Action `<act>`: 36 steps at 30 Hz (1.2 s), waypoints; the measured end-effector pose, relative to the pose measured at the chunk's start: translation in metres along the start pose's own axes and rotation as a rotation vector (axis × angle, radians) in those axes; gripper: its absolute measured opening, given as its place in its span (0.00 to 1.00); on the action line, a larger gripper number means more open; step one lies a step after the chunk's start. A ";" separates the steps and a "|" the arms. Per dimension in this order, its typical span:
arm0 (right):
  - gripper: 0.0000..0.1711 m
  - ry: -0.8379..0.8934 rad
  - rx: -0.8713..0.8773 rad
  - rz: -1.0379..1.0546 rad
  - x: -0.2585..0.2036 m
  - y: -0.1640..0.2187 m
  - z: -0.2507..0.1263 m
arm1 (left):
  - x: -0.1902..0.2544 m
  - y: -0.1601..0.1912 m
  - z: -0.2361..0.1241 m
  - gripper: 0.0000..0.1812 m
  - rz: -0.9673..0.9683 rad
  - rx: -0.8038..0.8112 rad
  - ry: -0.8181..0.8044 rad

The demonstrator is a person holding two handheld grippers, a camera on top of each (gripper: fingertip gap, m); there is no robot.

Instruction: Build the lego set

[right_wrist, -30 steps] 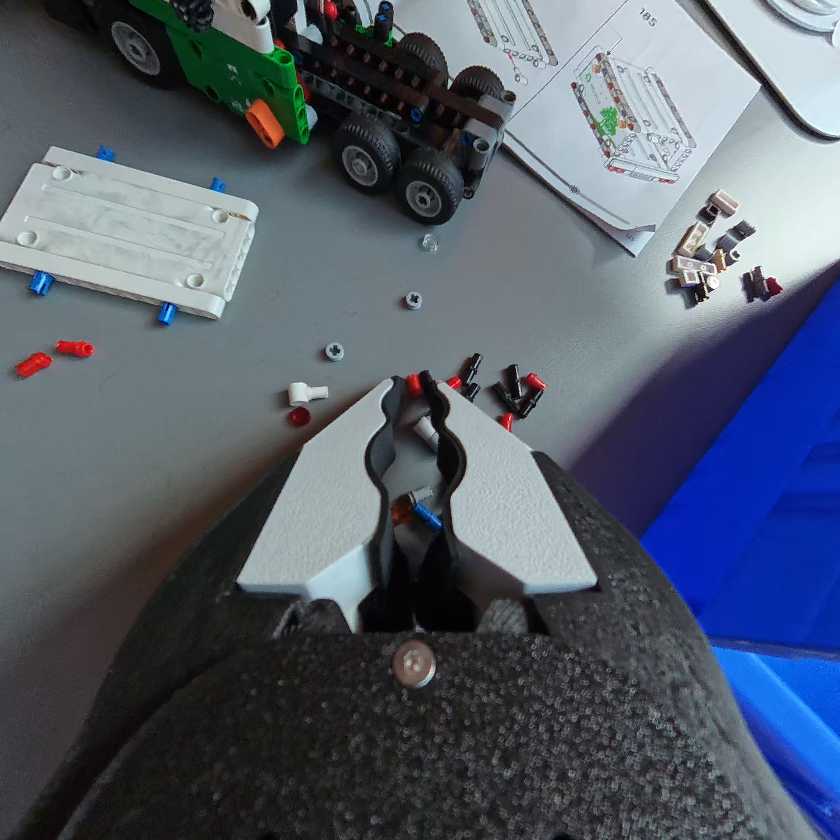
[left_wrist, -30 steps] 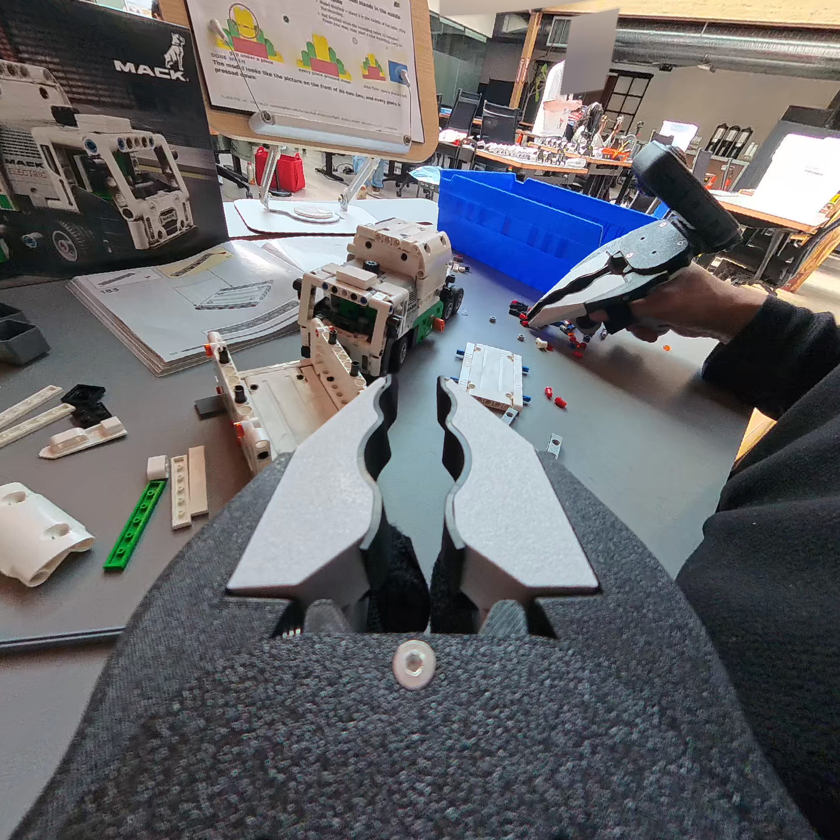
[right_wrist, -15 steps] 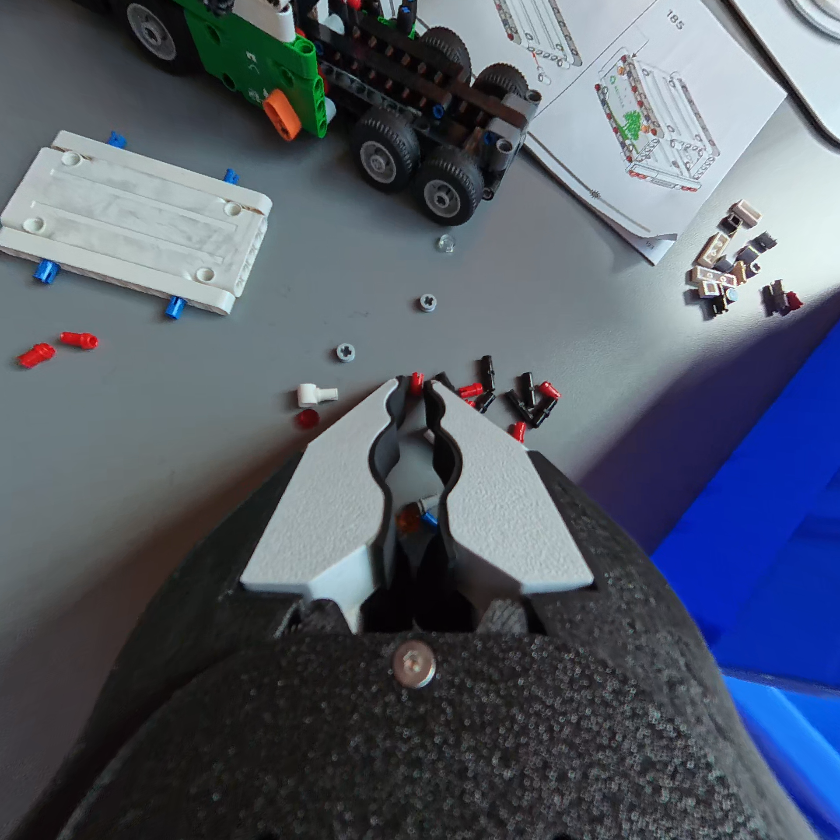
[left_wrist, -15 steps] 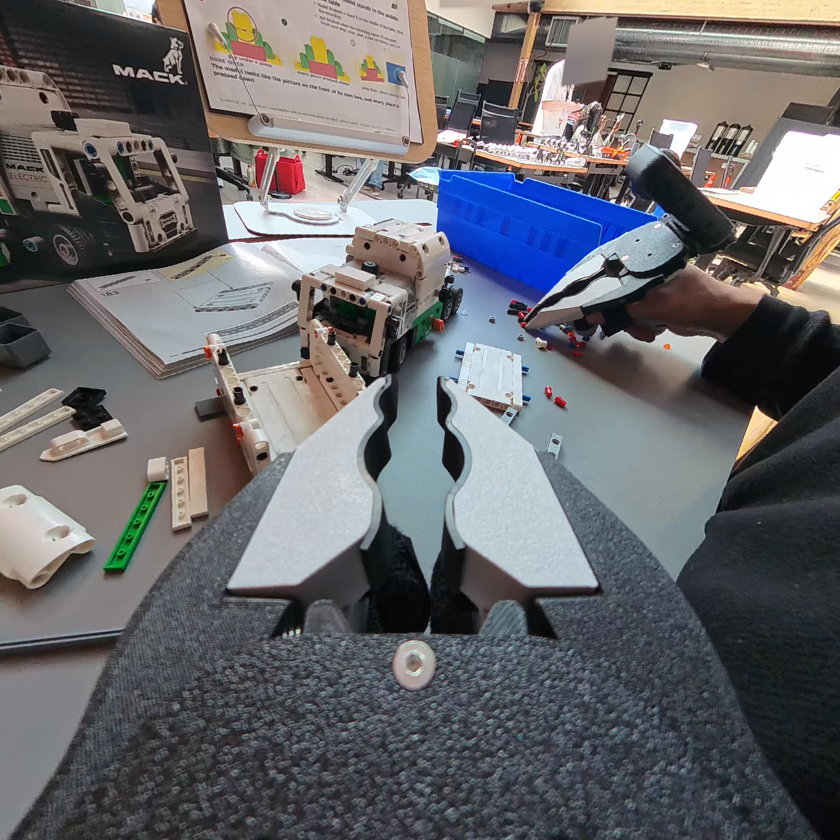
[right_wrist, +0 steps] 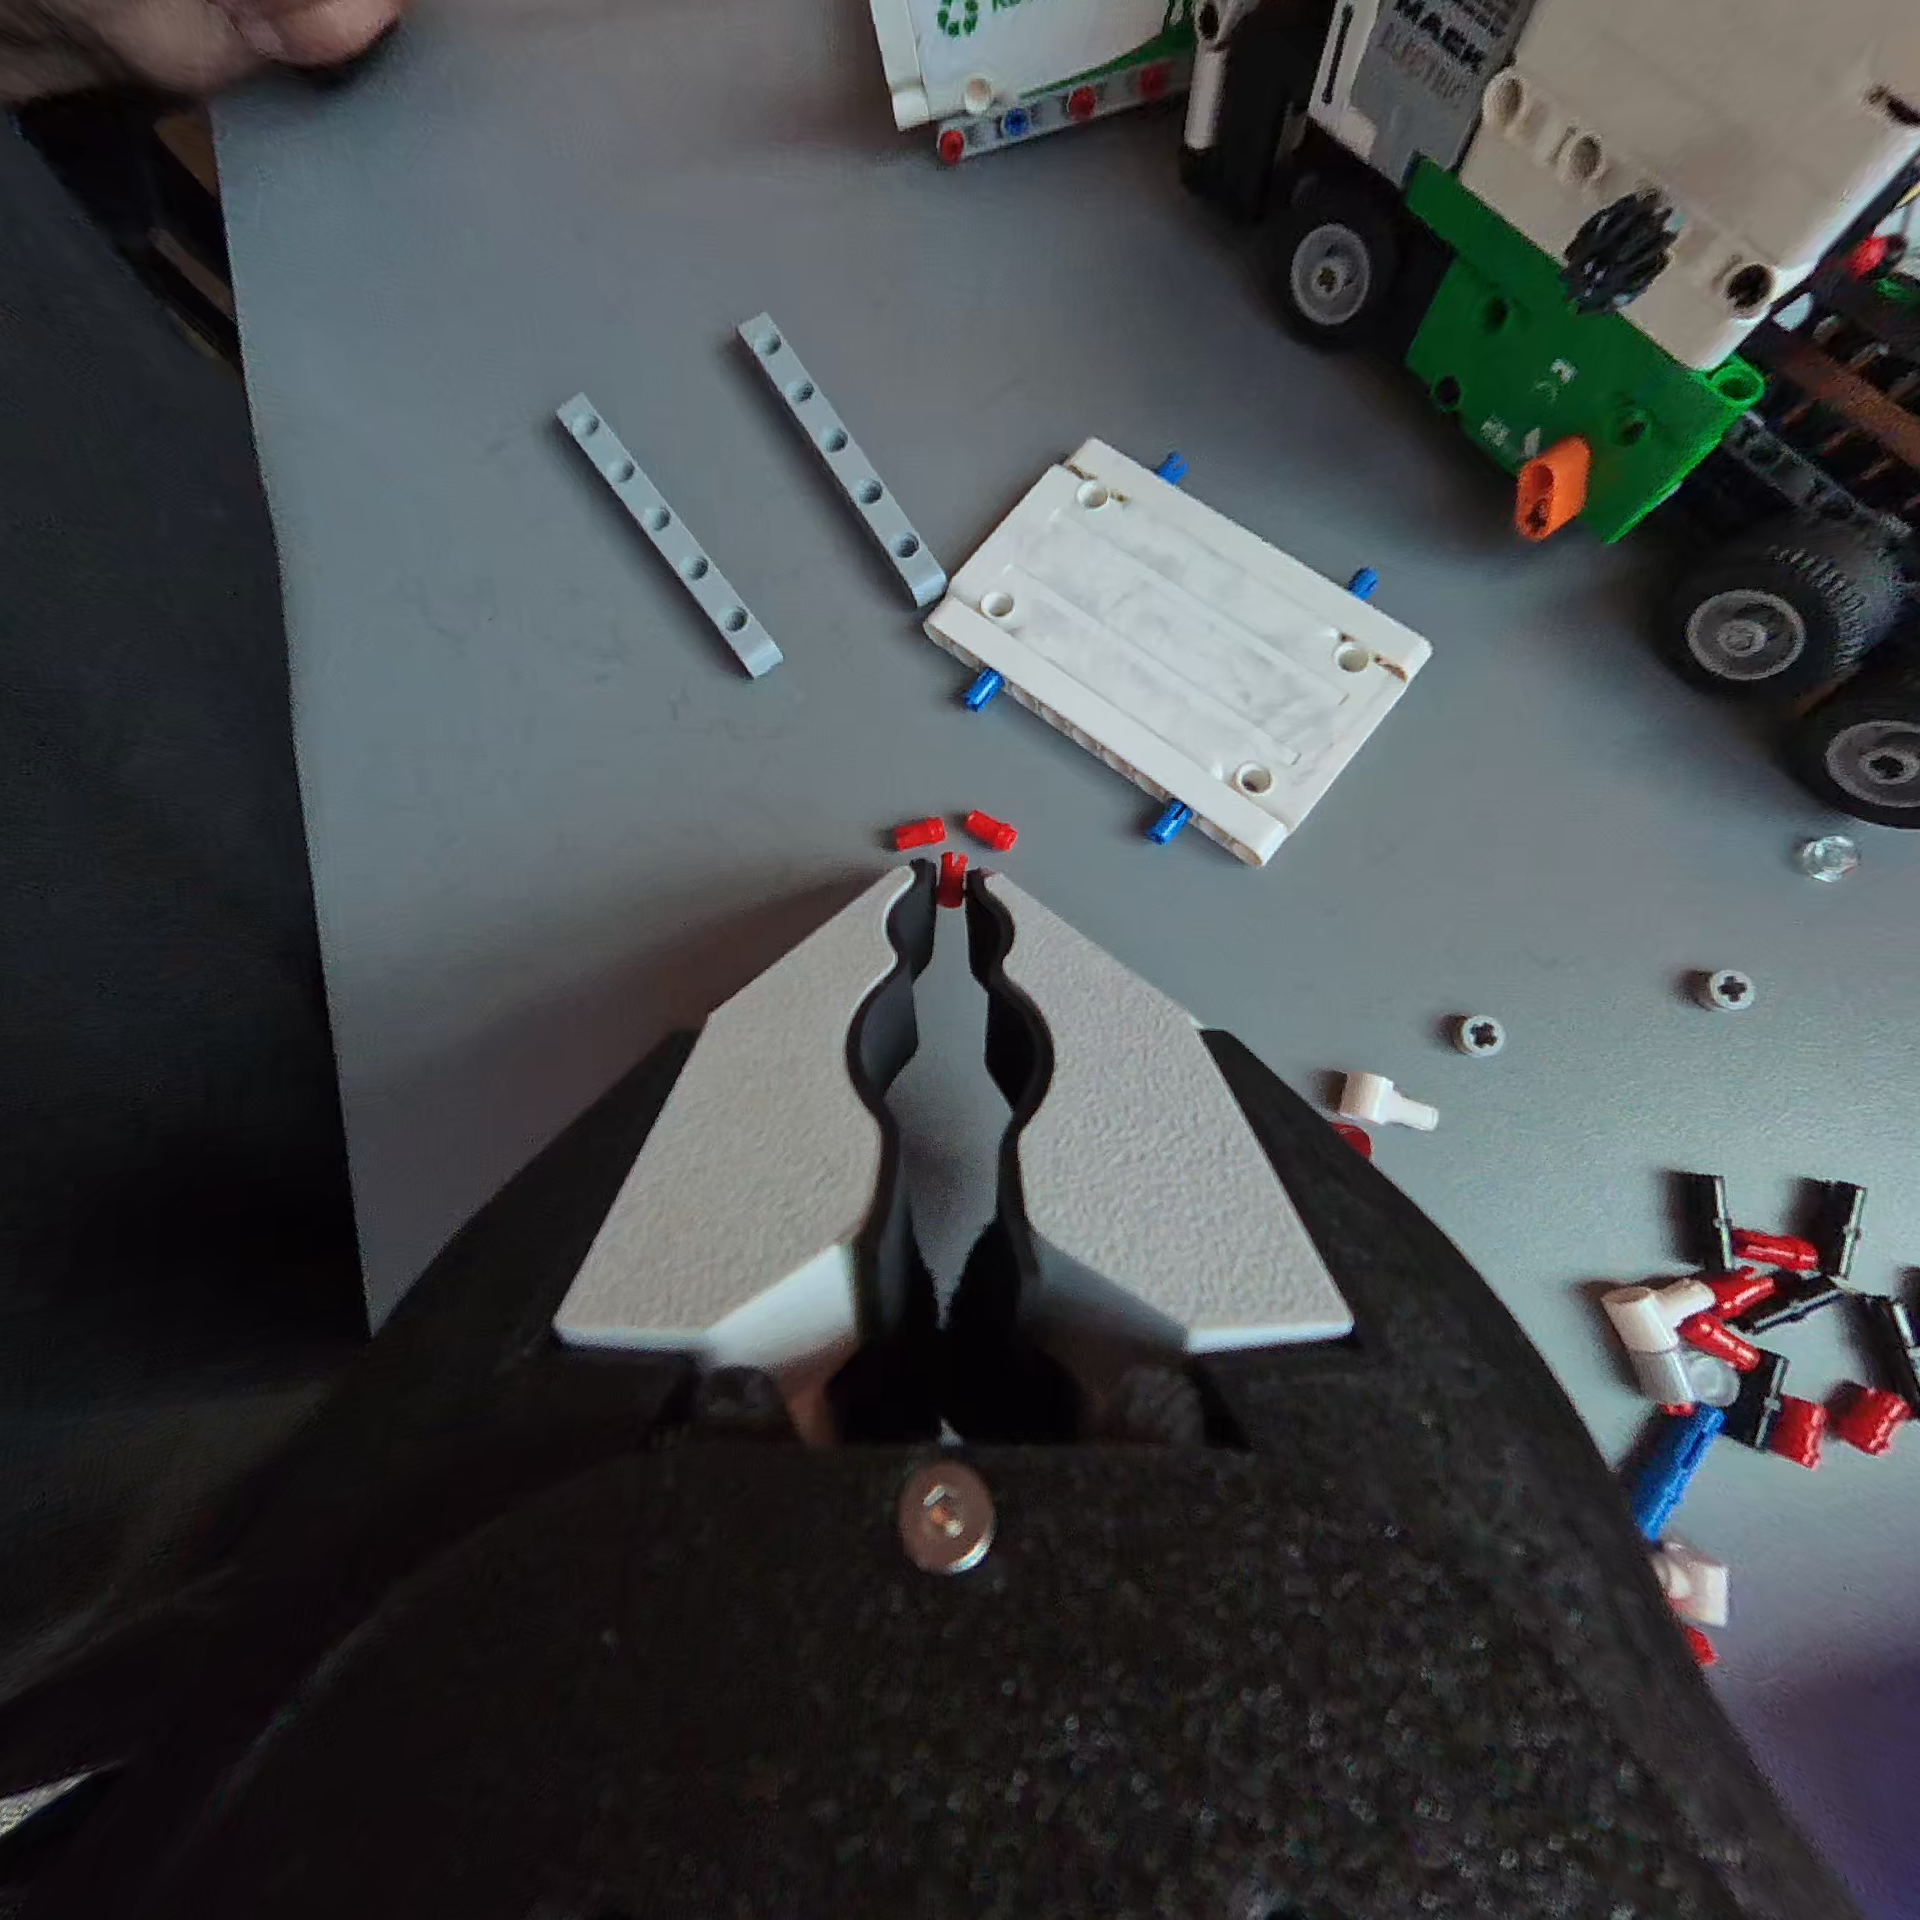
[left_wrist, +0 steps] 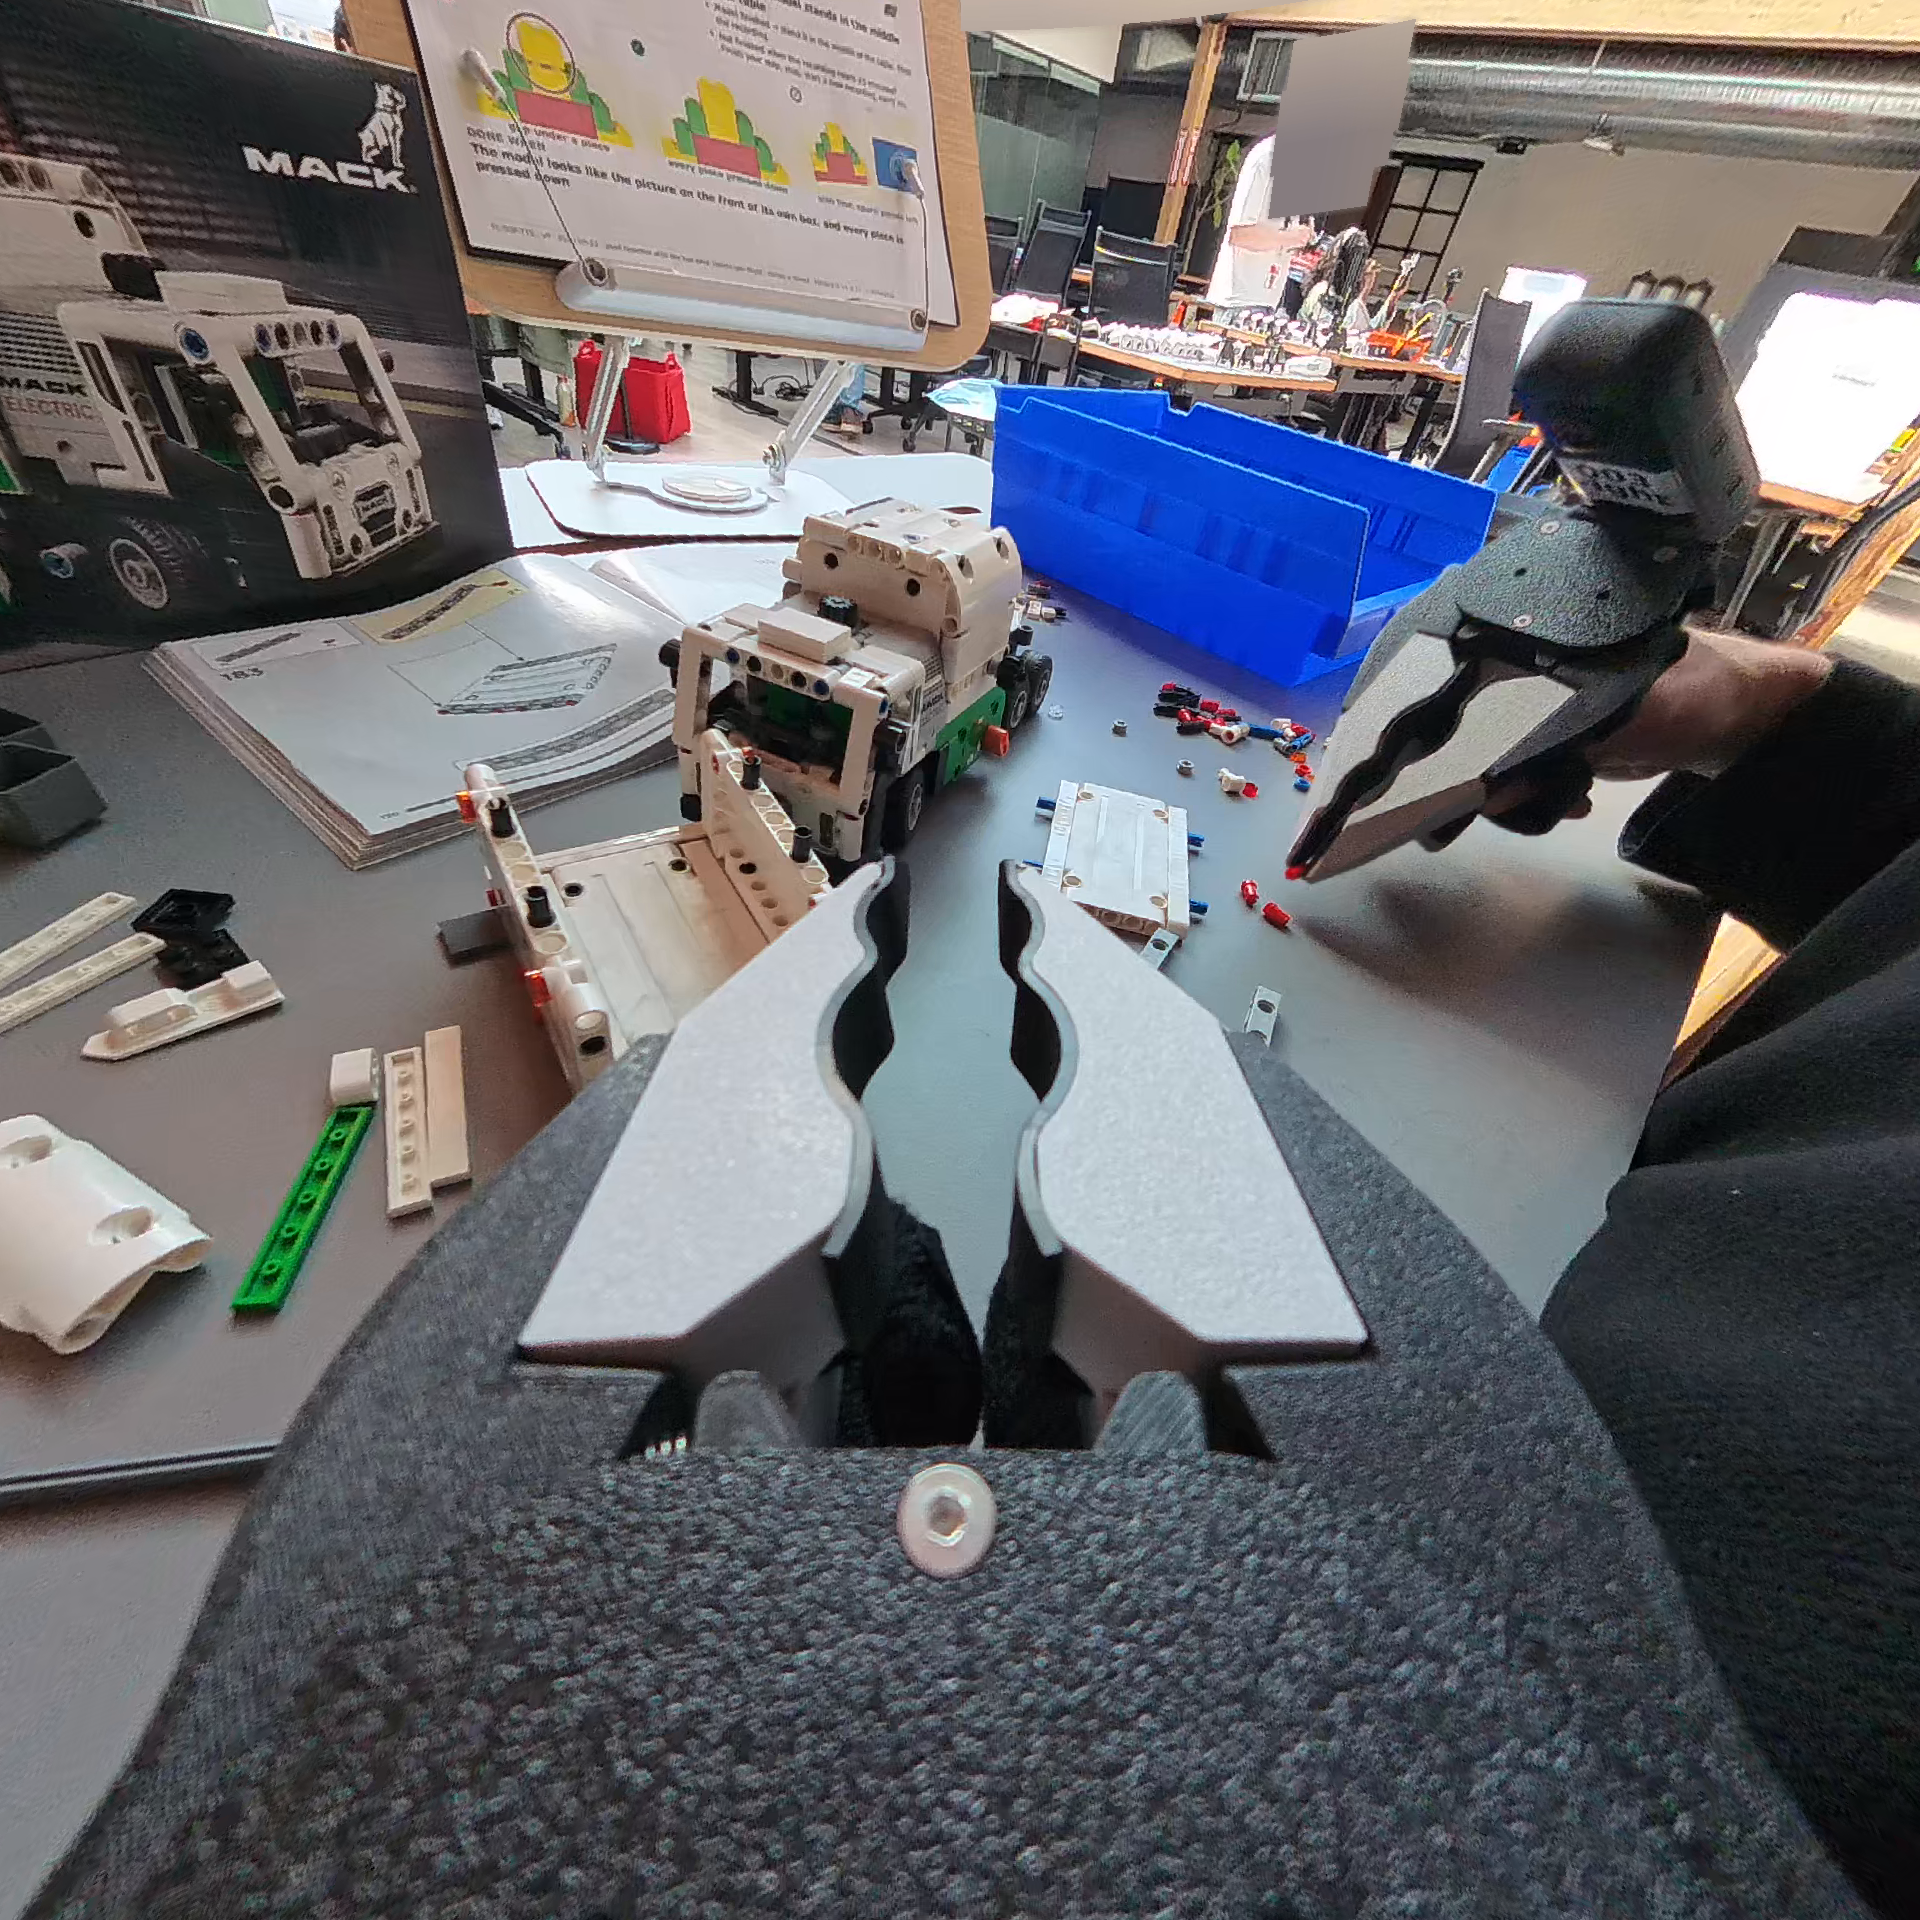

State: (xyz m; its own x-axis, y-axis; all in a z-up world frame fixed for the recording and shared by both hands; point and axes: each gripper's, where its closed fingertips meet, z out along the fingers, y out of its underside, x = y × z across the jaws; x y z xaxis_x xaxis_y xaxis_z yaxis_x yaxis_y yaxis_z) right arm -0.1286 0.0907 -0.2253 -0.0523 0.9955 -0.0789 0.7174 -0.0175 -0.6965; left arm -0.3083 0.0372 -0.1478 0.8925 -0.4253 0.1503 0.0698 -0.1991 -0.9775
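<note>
Between the tips of the right gripper (right_wrist: 948, 879), a small red pin (right_wrist: 950, 878) is pinched, the jaws nearly closed on it just above the grey table (right_wrist: 520, 260). Two more red pins (right_wrist: 956, 831) lie on the table just beyond the tips. Past them rests a white ribbed panel (right_wrist: 1174, 649) with blue pegs sticking out of its sides, and touching its far-left corner is one of two grey studded strips (right_wrist: 836, 457) lying side by side. At right, a loose heap of red, black, white and blue connectors (right_wrist: 1766, 1340) sits near the gripper's body. The partly built white-and-green lego truck (left_wrist: 862, 665) stands beyond the panel, with a flat white sub-assembly (left_wrist: 623, 914) lying in front of its cab. The left gripper (left_wrist: 945, 883) is held low over the table with its jaws parted and nothing between them. An open instruction booklet (left_wrist: 416, 686), the set's box (left_wrist: 208, 312) and a blue bin (left_wrist: 1226, 540) stand farther back; a green strip (left_wrist: 301, 1210) and white pieces lie at far left.
</note>
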 end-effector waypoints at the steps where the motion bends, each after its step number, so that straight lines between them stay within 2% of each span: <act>1: 0.02 0.005 -0.014 -0.008 0.000 0.001 0.003 | 0.000 0.000 0.000 0.08 0.000 -0.001 0.002; 7: 0.03 0.020 -0.056 -0.013 0.004 0.007 0.008 | 0.001 -0.001 0.000 0.08 0.006 0.005 -0.002; 11: 0.08 0.057 0.016 -0.003 0.013 -0.001 -0.007 | 0.000 0.000 0.000 0.08 0.005 0.001 -0.002; 14: 0.09 0.298 0.087 0.073 0.069 0.000 -0.037 | 0.000 0.000 0.000 0.08 0.000 -0.002 0.002; 16: 0.09 0.469 0.057 0.172 0.112 0.018 -0.055 | 0.000 0.000 0.000 0.08 -0.002 -0.004 0.004; 18: 0.09 0.558 0.008 0.247 0.138 0.037 -0.062 | 0.000 0.000 0.000 0.08 -0.004 -0.005 0.006; 27: 0.06 0.477 -0.025 0.278 0.142 0.046 -0.047 | -0.001 0.000 0.000 0.08 -0.008 0.000 -0.006; 32: 0.06 0.479 -0.048 0.251 0.141 0.046 -0.047 | -0.002 0.000 0.000 0.08 -0.014 -0.004 -0.001; 36: 0.02 0.481 -0.060 0.214 0.139 0.045 -0.044 | -0.002 0.000 0.000 0.08 -0.015 -0.003 0.000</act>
State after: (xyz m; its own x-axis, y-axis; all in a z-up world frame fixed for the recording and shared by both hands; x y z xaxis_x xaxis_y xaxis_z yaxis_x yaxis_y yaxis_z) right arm -0.0730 0.2328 -0.2357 0.4144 0.9006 0.1311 0.7162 -0.2338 -0.6576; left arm -0.3095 0.0380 -0.1483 0.8912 -0.4225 0.1654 0.0823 -0.2080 -0.9747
